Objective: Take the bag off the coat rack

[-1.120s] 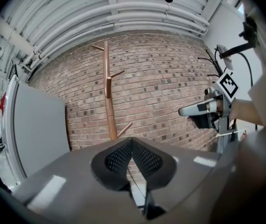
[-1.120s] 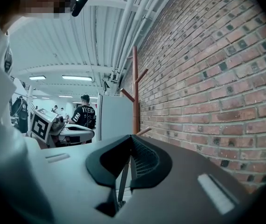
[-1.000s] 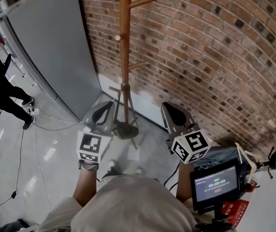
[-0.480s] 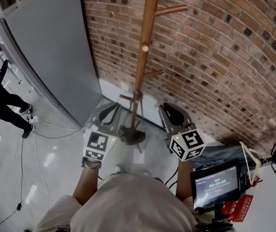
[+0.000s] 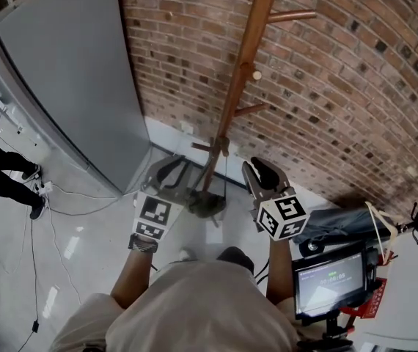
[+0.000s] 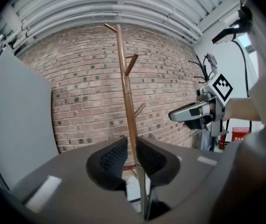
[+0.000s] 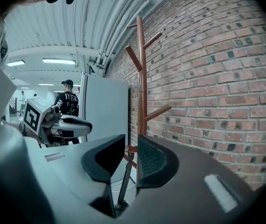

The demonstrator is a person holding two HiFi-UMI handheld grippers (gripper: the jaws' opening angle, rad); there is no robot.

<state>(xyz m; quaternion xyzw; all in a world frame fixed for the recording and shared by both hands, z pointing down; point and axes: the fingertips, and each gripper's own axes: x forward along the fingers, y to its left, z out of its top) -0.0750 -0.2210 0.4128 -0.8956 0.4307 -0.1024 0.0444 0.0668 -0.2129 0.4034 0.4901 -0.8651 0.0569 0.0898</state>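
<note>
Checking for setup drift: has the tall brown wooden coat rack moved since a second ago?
No. The wooden coat rack stands before the same white baseboard strip under the red brick wall; only the viewpoint shifted.

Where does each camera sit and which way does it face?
Head view: on the person's head, aimed steeply down at the coat rack; shows forearms, left gripper, right gripper.
Left gripper view: on that gripper, facing the rack; its opening, empty jaws show.
Right gripper view: on that gripper, facing the rack; its opening, empty jaws show.
All three share the rack.
</note>
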